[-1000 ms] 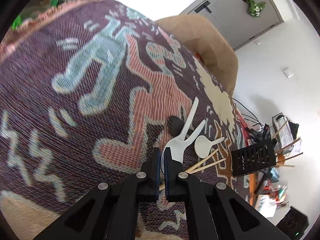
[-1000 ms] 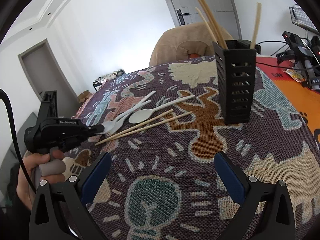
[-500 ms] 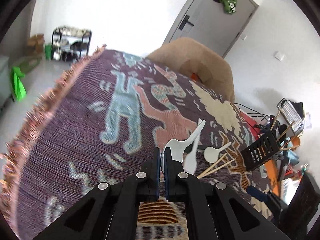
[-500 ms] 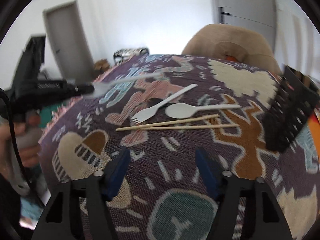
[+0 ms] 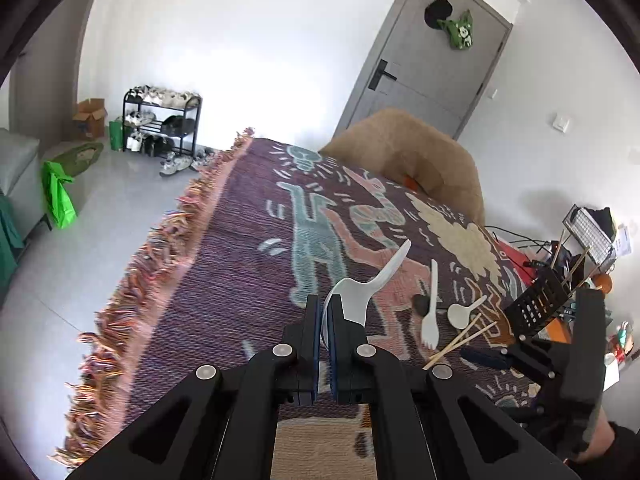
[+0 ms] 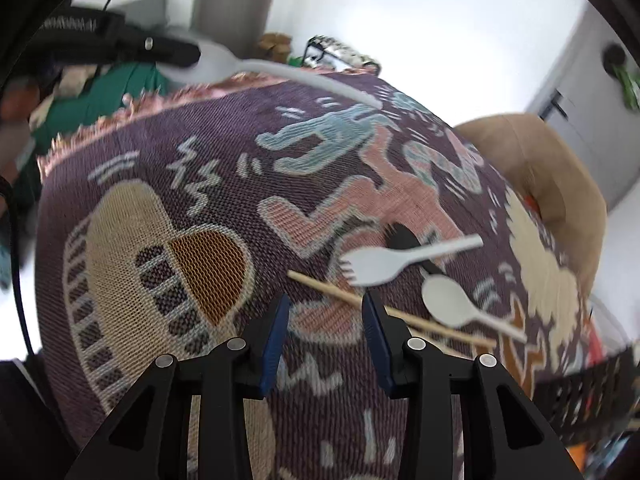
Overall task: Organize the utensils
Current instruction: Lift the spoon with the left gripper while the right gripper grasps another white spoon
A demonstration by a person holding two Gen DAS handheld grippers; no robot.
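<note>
In the left wrist view my left gripper (image 5: 325, 320) is clamped on a white spoon (image 5: 352, 300) by its bowl, handle towards one o'clock; I would carry it high to the black holder (image 5: 536, 306) at three o'clock. In the right wrist view my right gripper (image 6: 326, 336), jaws just narrowing and empty, hangs over a chopstick (image 6: 340, 294); the fork (image 6: 384, 262) lies at one o'clock, the desk (image 6: 224, 176) edge far at eleven.
</note>
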